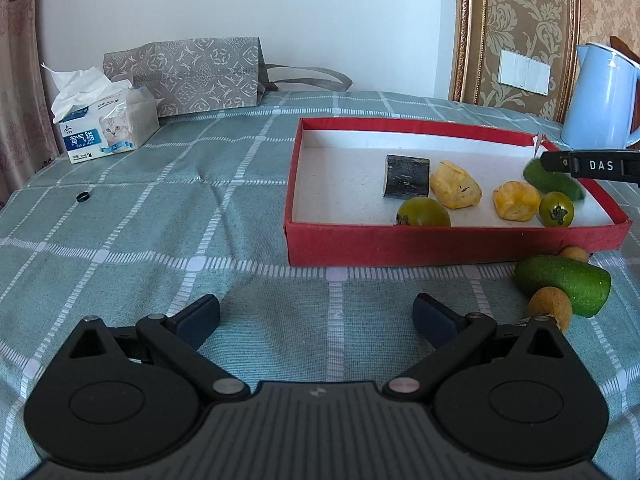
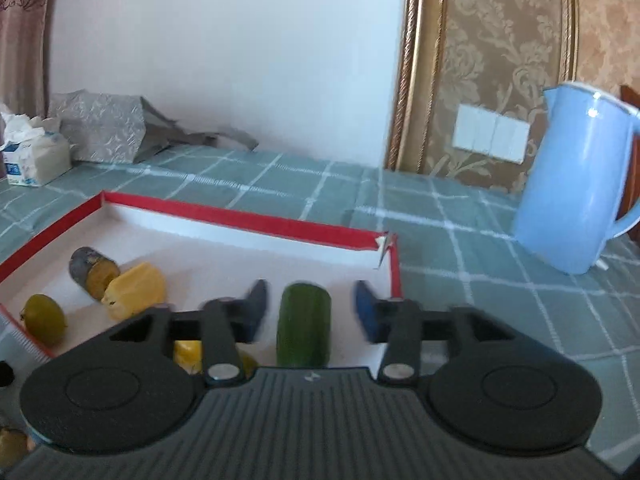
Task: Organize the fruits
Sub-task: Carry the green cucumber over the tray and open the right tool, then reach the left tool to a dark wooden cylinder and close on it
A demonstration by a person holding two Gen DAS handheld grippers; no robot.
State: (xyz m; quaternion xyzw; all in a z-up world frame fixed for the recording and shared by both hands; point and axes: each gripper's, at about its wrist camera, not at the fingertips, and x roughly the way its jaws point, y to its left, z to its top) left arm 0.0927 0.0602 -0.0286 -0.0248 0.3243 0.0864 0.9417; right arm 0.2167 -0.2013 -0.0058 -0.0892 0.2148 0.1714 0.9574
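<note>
A red box (image 1: 440, 246) with a white floor holds a dark cut piece (image 1: 407, 176), two yellow pieces (image 1: 456, 186), two green tomatoes (image 1: 424, 213) and a green cucumber piece (image 1: 554, 182). My right gripper (image 2: 308, 312) is open over the box's right end; the cucumber piece (image 2: 305, 326) lies between its blurred fingers, apart from both pads. My left gripper (image 1: 316, 316) is open and empty over the cloth in front of the box. Another cucumber piece (image 1: 564, 284) and two brown longans (image 1: 550, 310) lie on the cloth outside the box's front right corner.
A blue kettle (image 2: 576, 184) stands right of the box. A tissue box (image 1: 108, 128) and a grey patterned bag (image 1: 188, 76) sit at the back left by the wall. A small black ring (image 1: 83, 197) lies on the checked tablecloth.
</note>
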